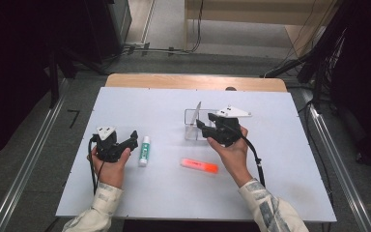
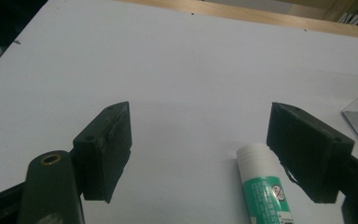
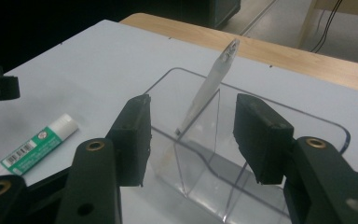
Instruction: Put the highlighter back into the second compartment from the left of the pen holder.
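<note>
The right claw stood open at the clear organizer, its jaws apart and gripping nothing; a pale pen leaned inside a compartment. The left claw hung open over the desk, the glue stick just beside one jaw. An orange marker lay between the hands.

You have one clear box on the table. One clear pen stands tilted inside the box. One glue stick lies to the left of the box. One orange marker lies in front of the box. You hold two grippers, one in each hand.
</note>
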